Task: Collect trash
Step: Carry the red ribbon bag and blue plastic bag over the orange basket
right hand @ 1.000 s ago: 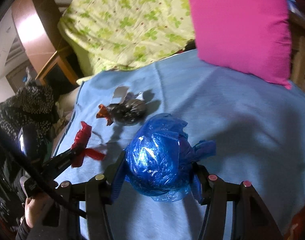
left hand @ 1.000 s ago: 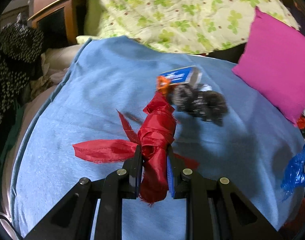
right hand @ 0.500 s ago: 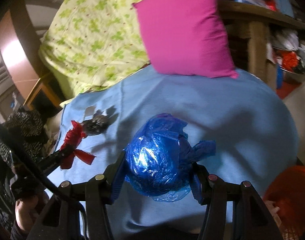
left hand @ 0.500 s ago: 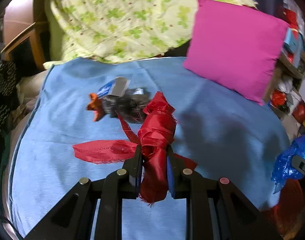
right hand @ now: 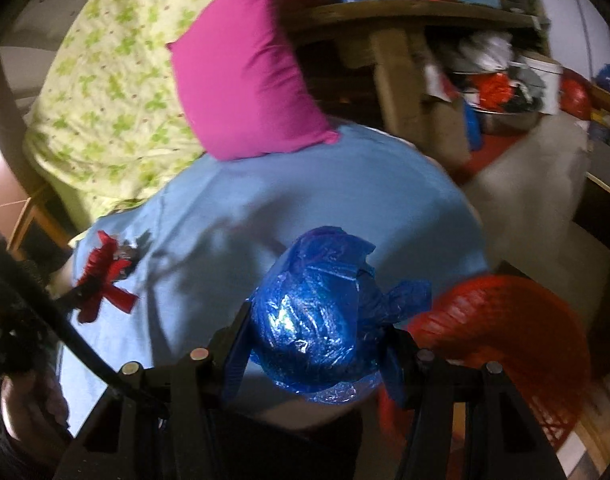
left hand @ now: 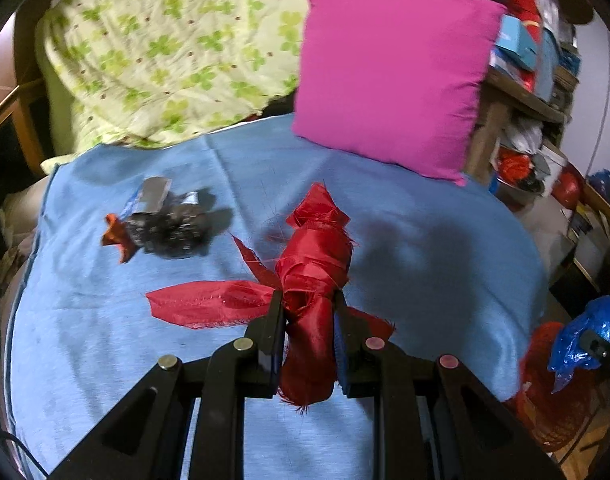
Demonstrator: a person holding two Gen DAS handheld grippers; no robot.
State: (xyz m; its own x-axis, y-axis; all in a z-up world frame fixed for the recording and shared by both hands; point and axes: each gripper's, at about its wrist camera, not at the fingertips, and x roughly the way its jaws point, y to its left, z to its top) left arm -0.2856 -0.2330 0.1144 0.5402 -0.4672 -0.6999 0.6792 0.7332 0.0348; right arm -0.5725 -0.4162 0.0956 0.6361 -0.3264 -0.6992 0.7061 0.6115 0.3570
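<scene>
My left gripper is shut on a knotted red fabric scrap, held above the blue bed cover. A dark crumpled wrapper with an orange end lies on the cover to the left, apart from both grippers. My right gripper is shut on a crumpled blue plastic bag, at the bed's right edge beside a red mesh basket. In the left wrist view the blue bag and the basket appear at the lower right. The red scrap shows at the left of the right wrist view.
A magenta pillow and a green-patterned quilt lie at the head of the bed. A wooden shelf crowded with boxes and bags stands to the right of the bed. A hand holds the left gripper's handle.
Both grippers have swung to the right across the bed with their loads. The dark wrapper has slid leftward in the left wrist view. The red basket has come into the right wrist view.
</scene>
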